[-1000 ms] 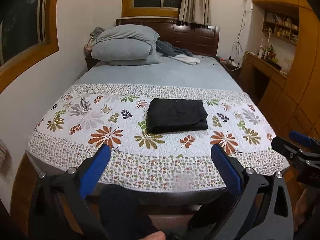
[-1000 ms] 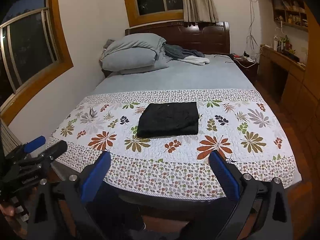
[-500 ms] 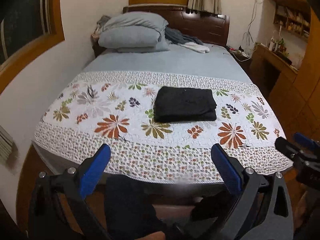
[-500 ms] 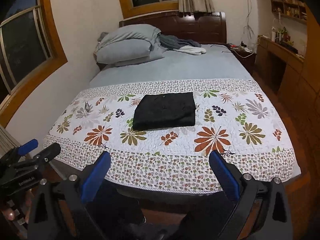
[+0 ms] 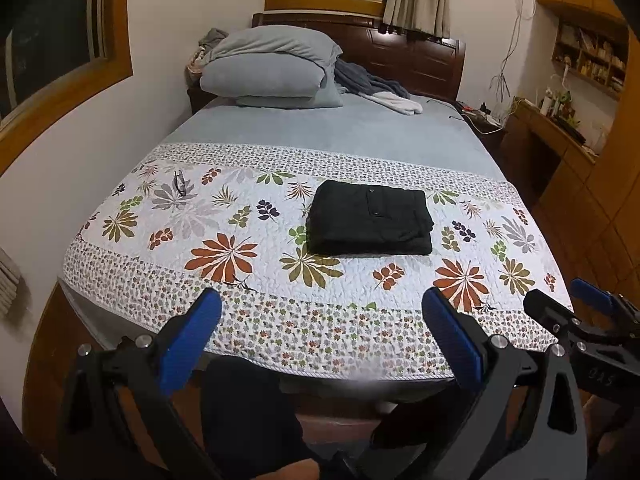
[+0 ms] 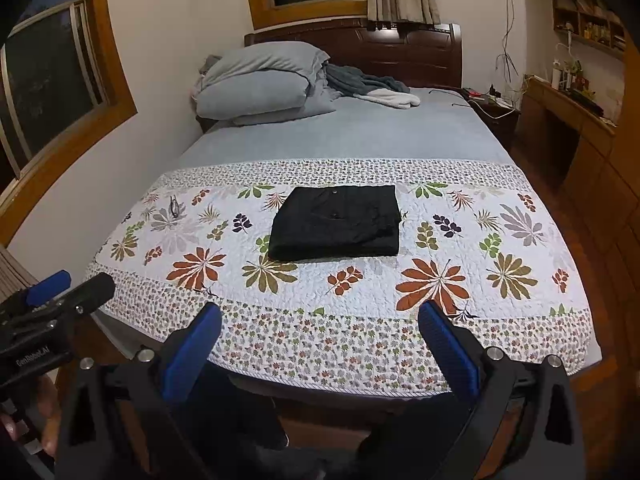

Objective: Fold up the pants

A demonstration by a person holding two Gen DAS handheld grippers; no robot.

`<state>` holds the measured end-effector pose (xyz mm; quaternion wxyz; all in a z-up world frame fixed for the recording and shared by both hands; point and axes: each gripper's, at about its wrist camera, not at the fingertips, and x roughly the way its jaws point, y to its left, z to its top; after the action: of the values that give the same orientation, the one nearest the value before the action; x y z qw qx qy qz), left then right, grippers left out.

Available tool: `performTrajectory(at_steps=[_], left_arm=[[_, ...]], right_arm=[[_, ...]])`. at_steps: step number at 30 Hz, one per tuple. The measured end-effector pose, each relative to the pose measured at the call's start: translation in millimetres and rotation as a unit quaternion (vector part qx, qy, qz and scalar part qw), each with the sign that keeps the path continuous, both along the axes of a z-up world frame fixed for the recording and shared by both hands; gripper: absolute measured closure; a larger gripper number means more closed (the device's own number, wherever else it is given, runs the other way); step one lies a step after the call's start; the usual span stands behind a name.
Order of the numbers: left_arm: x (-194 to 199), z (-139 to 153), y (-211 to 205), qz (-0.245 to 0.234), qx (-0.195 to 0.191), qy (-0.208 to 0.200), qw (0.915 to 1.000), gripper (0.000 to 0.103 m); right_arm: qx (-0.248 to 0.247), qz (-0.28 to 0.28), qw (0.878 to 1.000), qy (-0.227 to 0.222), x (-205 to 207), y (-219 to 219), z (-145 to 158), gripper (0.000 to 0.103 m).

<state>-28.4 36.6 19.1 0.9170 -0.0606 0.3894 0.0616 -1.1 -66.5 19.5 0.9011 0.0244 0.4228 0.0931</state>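
Bed (image 5: 360,132) fills most of what I see, with the floral quilt (image 5: 224,248) spread over its near half. Pants (image 5: 370,218) lie on that quilt as a compact black rectangle, at about 12 o'clock from my left gripper (image 5: 324,328) and about 11 o'clock from my right gripper (image 6: 320,332). Both pairs of fingers are spread wide and hold nothing, well back from the bundle past the foot of the bed. By my reading the folding is done, so the risk is mostly in touching it again. If I reach in and pinch only the top layer, the stack could peel open; its right edge already shows loose layers stepping out. A drag across the quilted surface could also skew the rectangle or bunch the quilt under it. Small glasses-like thing (image 5: 180,184) near 10 o'clock is too small to be sure of; a wide sweep might knock it.
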Motion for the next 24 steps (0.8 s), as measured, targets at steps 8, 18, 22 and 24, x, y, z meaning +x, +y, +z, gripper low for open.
performTrajectory(at_steps=[8,18,22,24], left_arm=[[2.4,1.1,-3.0,0.001,0.005,-0.003,1.0,0.003],[1.3,4.6,-11.0,-0.003,0.019,-0.013,0.9997,0.003],[1.2,6.1,-12.5,-0.003,0.022,-0.015,0.9996,0.003],[0.9,6.1,-13.0,-0.003,0.022,-0.016,0.9996,0.003]], right_arm=[[0.004,0.0,1.0,-0.001,1.8,-0.2,-0.3,0.004],[0.005,-0.002,1.0,-0.001,0.7,-1.6,-2.1,0.004],[0.005,-0.002,1.0,-0.001,0.6,-1.5,-2.1,0.004],[0.004,-0.003,1.0,-0.001,0.3,-1.7,-2.6,0.004]])
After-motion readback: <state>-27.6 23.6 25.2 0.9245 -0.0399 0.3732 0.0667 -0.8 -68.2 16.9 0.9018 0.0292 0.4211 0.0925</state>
